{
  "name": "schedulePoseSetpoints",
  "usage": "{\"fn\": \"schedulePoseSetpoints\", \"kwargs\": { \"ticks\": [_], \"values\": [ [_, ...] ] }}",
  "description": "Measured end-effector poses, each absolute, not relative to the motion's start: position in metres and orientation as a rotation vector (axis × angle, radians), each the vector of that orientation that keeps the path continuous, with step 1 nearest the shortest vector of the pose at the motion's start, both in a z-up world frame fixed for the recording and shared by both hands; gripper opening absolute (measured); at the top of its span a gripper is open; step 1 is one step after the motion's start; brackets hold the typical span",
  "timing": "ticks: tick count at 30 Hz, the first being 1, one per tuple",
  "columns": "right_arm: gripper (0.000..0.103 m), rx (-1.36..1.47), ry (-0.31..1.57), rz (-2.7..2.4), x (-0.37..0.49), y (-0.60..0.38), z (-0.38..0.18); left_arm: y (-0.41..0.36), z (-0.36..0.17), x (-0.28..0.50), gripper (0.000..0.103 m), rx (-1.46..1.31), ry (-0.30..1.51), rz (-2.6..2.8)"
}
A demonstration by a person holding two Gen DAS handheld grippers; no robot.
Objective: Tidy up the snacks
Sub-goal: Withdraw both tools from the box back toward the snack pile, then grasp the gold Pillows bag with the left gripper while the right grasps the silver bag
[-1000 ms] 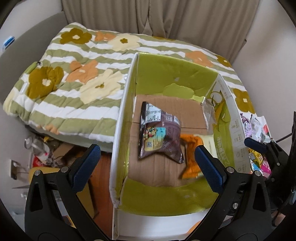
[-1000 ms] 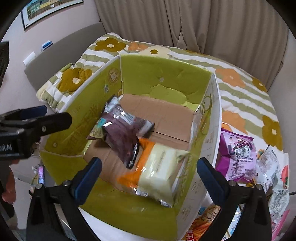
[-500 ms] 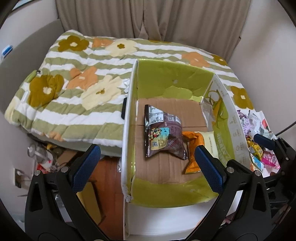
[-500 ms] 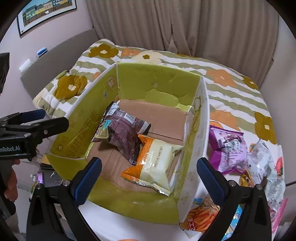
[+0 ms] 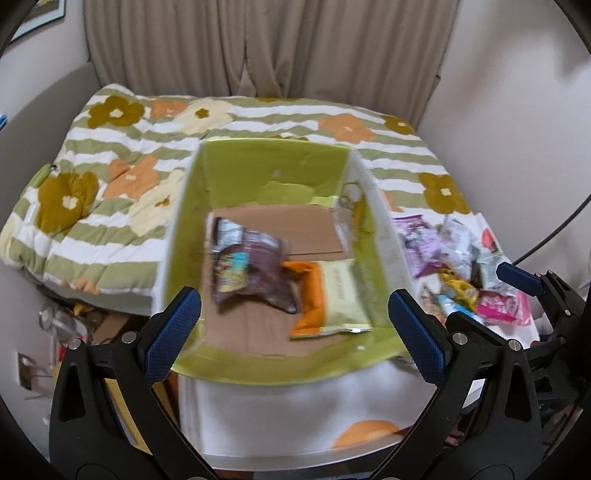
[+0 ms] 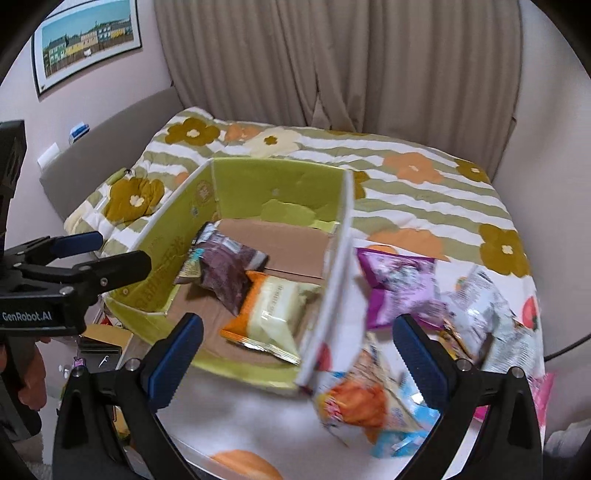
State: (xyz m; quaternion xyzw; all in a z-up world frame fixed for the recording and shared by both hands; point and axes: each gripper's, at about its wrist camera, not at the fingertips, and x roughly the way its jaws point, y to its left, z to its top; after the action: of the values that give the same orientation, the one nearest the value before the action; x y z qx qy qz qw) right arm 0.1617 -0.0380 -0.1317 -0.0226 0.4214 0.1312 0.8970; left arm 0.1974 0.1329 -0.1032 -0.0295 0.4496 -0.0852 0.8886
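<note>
Both hand-held grippers, left (image 5: pixel 293 319) and right (image 6: pixel 297 347), gape empty above the bed (image 6: pixel 406 162); two packets sit in the box (image 6: pixel 236 177), the loose snacks (image 6: pixel 402 284) just beside it, where a grab could crush or snag the wall.

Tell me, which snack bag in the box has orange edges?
The cream-coloured bag, on the box's right side. The other bag inside, the dark purple-brown one, has no orange.

Floral striped quilt (image 6: pixel 424 184) on bed, beige curtains (image 6: pixel 332 62) behind, framed picture (image 6: pixel 86 35) (townscape) on wall.
</note>
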Motion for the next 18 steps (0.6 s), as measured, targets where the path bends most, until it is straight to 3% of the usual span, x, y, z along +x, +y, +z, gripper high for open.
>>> {"fn": "schedulePoseSetpoints", "kwargs": {
  "ticks": [18],
  "values": [
    [0.102,0.038,0.867,0.147,0.118,-0.259,-0.117,-0.088,-0.115,0.167,0.101,0.053,0.951,-0.325]
  ]
}}
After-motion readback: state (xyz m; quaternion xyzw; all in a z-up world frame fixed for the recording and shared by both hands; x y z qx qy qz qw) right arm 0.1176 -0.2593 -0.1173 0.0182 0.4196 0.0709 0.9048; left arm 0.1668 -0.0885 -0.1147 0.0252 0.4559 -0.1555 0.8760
